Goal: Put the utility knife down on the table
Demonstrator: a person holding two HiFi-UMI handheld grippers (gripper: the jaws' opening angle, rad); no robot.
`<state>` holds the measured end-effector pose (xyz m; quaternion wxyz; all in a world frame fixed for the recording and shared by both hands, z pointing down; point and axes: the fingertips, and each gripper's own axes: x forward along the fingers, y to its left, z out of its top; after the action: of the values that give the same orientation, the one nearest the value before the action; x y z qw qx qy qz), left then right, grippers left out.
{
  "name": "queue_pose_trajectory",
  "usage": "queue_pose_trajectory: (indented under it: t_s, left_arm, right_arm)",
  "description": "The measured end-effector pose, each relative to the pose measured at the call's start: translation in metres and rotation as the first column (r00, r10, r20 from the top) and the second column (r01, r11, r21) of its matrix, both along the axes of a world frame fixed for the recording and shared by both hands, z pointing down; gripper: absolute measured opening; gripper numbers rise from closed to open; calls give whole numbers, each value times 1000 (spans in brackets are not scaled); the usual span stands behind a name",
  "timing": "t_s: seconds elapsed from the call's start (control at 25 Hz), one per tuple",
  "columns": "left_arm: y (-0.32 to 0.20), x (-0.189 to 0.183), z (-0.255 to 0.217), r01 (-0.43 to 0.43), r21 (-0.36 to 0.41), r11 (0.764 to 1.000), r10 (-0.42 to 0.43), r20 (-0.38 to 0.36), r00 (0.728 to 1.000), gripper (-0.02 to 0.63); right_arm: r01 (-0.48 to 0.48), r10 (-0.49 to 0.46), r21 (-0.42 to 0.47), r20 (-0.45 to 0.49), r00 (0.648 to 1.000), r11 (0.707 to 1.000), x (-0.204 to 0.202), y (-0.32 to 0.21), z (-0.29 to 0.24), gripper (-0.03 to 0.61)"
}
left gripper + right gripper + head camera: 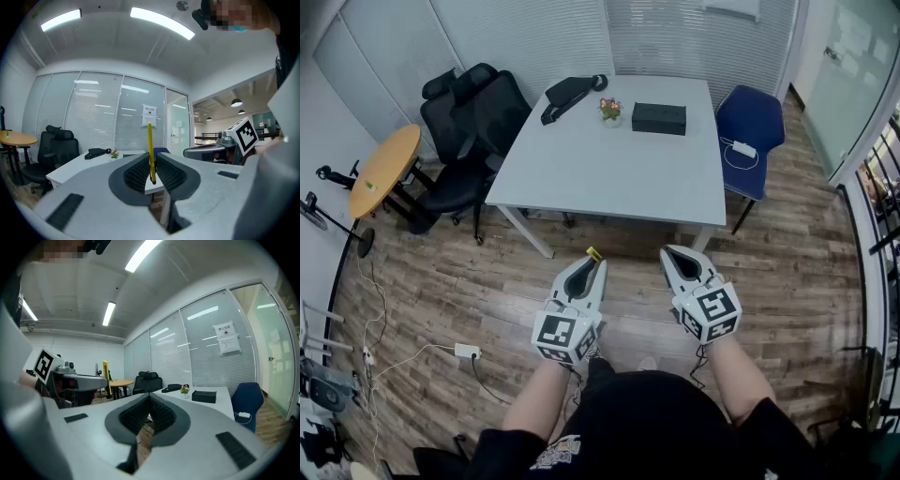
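Observation:
The yellow utility knife stands upright, pinched between the pads of my left gripper, which is shut on it. From the head view its yellow tip pokes out past the left gripper, held over the wooden floor short of the white table. My right gripper hovers beside it, shut with nothing between the pads. The knife also shows at the left of the right gripper view.
On the table's far side lie a black box, a small flower pot and a black bag. A blue chair stands to the right, black office chairs and a round wooden table to the left.

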<state>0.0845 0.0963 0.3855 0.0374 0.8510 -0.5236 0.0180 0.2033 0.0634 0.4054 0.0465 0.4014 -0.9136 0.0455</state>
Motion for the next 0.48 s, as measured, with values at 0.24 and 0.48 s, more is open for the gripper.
queue_pose_trajectory:
  t_s: [0.24, 0.48]
  left_arm:
    - [-1, -3, 4, 1, -13, 1000, -1, -6, 1000, 48]
    - [-7, -3, 14, -4, -40, 999, 3, -14, 1000, 48]
  right_arm:
    - [-5, 5, -15, 11, 1000, 1000, -2, -2, 3, 3]
    - [-34, 34, -38, -1, 999, 999, 1, -10, 14, 3]
